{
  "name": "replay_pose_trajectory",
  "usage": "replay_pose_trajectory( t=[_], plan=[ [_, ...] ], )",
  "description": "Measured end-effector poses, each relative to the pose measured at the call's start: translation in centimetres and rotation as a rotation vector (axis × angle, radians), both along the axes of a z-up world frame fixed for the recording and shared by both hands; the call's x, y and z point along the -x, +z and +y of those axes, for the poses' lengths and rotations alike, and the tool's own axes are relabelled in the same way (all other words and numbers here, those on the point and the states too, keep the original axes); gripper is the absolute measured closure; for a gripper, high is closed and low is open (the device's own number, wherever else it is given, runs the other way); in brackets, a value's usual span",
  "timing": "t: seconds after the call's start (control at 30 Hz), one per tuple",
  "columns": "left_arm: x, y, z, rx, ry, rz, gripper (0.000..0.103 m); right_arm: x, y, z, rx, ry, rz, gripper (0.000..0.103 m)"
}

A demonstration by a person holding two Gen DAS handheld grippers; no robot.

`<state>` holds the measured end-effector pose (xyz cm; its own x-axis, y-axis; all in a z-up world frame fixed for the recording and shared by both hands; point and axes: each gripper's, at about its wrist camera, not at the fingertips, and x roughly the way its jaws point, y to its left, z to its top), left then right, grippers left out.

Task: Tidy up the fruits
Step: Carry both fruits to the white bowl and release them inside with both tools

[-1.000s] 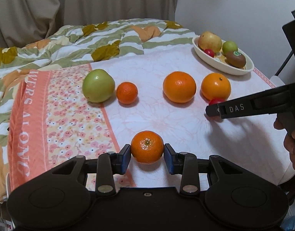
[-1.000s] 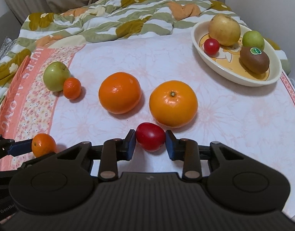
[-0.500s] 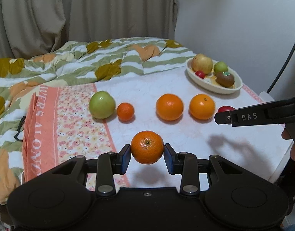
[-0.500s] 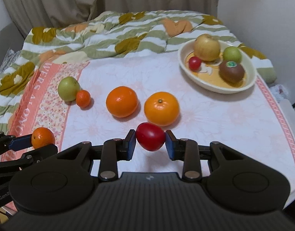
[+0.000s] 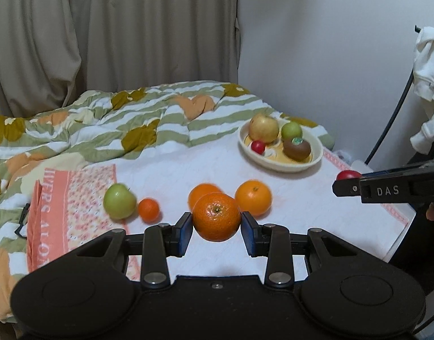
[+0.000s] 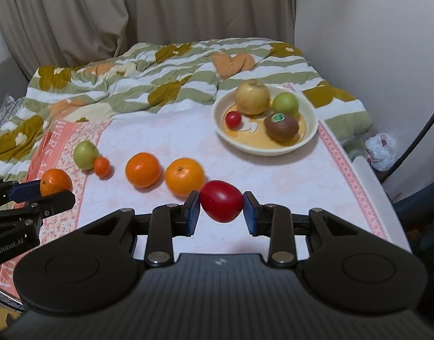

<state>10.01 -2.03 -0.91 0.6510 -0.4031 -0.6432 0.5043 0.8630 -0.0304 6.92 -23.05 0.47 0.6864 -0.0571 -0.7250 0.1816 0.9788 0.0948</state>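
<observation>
A striped quilt [image 6: 171,82] lies bunched at the far end of a bed spread with a pale floral cloth [image 6: 273,175]. Toward its far right corner sits a cream bowl [image 6: 310,133] of fruit. On the cloth, two oranges [image 6: 143,169] lie side by side, with a green apple [image 6: 85,155] touching a small mandarin [image 6: 101,166] to their left. Above the cloth, the left gripper [image 5: 217,228] clamps a mandarin orange [image 5: 216,217], and the right gripper [image 6: 221,208] clamps a red tomato [image 6: 221,204].
</observation>
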Motion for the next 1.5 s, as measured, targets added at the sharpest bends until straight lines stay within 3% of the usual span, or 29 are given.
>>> replay_pose_trajectory(
  t=[0.33, 0.73, 1.07, 1.5],
  plan=[
    [-0.4, 2.1, -7.4, 0.000, 0.078, -0.039, 0.063, -1.1, 2.0, -7.9, 0.007, 0.099, -0.052, 0.055],
    [-3.2, 2.5, -17.0, -0.016, 0.134, -0.049, 0.062, -5.5, 2.7, -17.2, 0.030, 0.181, -0.061, 0.055],
    [-8.4, -0.9, -21.9, -0.075, 0.089, 0.045, 0.062, -10.2, 0.4, -21.0, 0.009, 0.169, -0.023, 0.055],
    [-14.2, -6.7, -24.9, -0.158, -0.005, 0.200, 0.062, -14.0, -2.7, -22.1, -0.017, 0.110, 0.054, 0.055]
  ],
)
